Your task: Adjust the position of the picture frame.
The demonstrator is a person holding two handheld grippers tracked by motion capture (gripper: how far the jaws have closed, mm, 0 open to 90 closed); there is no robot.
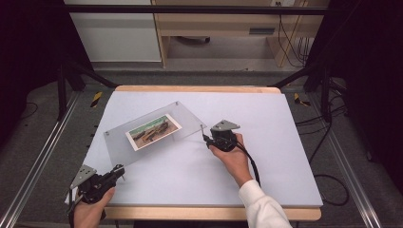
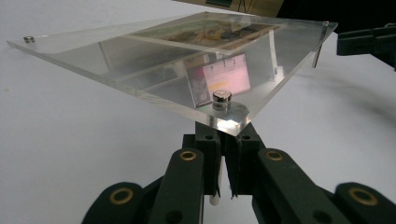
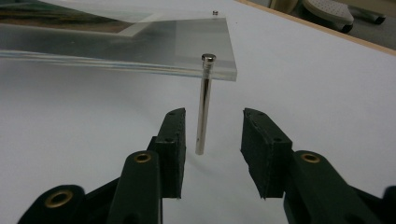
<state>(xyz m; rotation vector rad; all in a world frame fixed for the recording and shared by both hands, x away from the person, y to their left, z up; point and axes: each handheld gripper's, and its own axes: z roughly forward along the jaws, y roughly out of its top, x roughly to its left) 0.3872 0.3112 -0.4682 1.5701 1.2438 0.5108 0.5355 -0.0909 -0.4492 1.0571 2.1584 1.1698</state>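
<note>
Acrylic photo frame (image 1: pixel 152 130) on white table cover (image 1: pixel 266 180), raised on metal standoff pins, photo (image 1: pixel 153 128) sandwiched inside. Left gripper (image 2: pixel 228 154) clamped shut on near corner pin (image 2: pixel 222 100), steadying frame just ahead of its jaws. Right gripper (image 3: pixel 210 140) at far side, jaws apart and straddling upright pin (image 3: pixel 204 107) under opposite corner; pads not touching it. Step in hand, by my reading: lining up on that pin. Next move calls for centring, closing squarely on shaft without tilting frame.
</note>
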